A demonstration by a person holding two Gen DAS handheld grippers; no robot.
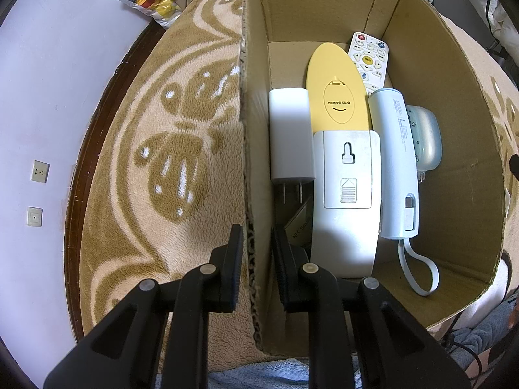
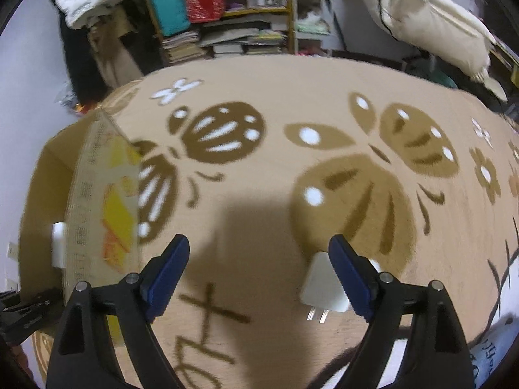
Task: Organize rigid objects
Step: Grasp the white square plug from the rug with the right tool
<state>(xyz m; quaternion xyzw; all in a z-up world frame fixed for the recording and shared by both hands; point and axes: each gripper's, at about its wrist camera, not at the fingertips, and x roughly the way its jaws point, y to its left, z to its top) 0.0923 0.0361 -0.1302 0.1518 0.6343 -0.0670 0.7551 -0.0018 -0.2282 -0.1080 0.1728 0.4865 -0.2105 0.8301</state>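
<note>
Covering the surface, a butterfly-patterned blanket meets cluttered shelves.

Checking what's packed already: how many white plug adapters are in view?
2: one plug adapter lies inside the cardboard box by its left wall; another plug adapter lies on the blanket. More may be hidden.

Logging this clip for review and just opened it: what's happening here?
A person is packing small items into a cardboard box on a patterned blanket. The left gripper is shut on the box's side wall, steadying it. Inside lie a white charger, a yellow remote, a white remote, a power bank and other items. The right gripper is open over the blanket, with another charger by its right finger, not gripped.
</note>
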